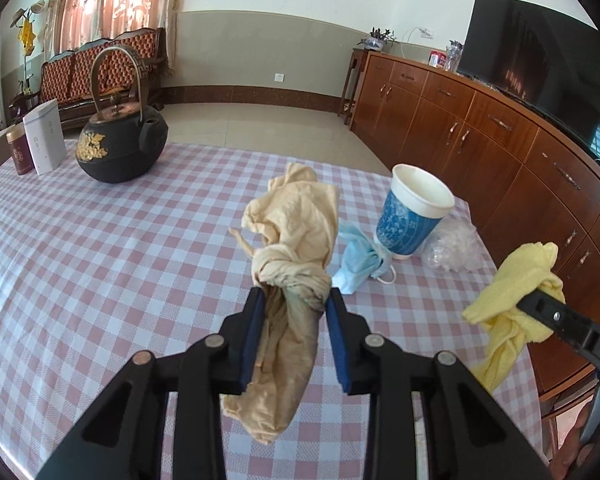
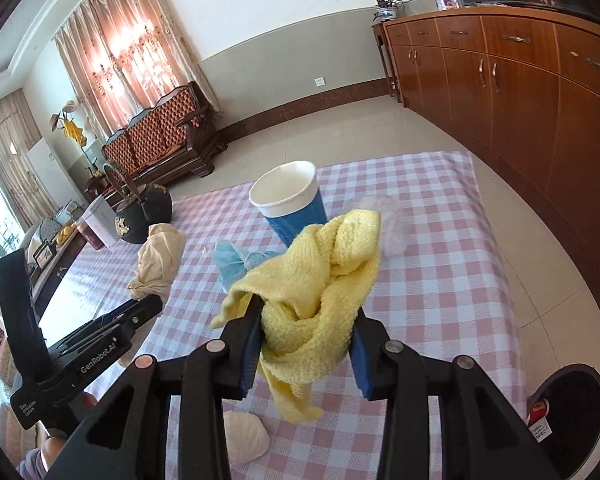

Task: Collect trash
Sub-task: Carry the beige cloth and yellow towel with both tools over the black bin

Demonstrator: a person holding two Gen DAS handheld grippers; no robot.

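Beige cloth (image 1: 296, 236), knotted and crumpled, sits at the centre of the left wrist view, pinched between the blue pads of the left gripper (image 1: 296, 300), with its tail hanging below the jaws over the checked tablecloth (image 1: 100, 240). Yellow towel (image 2: 320, 276) fills the middle of the right wrist view the same way, clamped in the right gripper (image 2: 306, 312) and drooping beneath it. Both tongs are closed on their cloths, and both loads look clear of the table.

Right of centre in the left view, more litter lies on the cloth: a blue paper cup (image 1: 414, 210) standing upright, a crumpled blue face mask (image 1: 356, 258) touching its base, and a clear plastic wad (image 1: 454, 248) just behind. A white crumpled lump (image 2: 246, 436) shows near the bottom of the right view.

At the lower right edge of that view a dark round bin (image 2: 572, 408) stands on the floor beside the table, already holding some packaging. I judge the collection partly done: two pieces are lifted but not dropped, and several are untouched.
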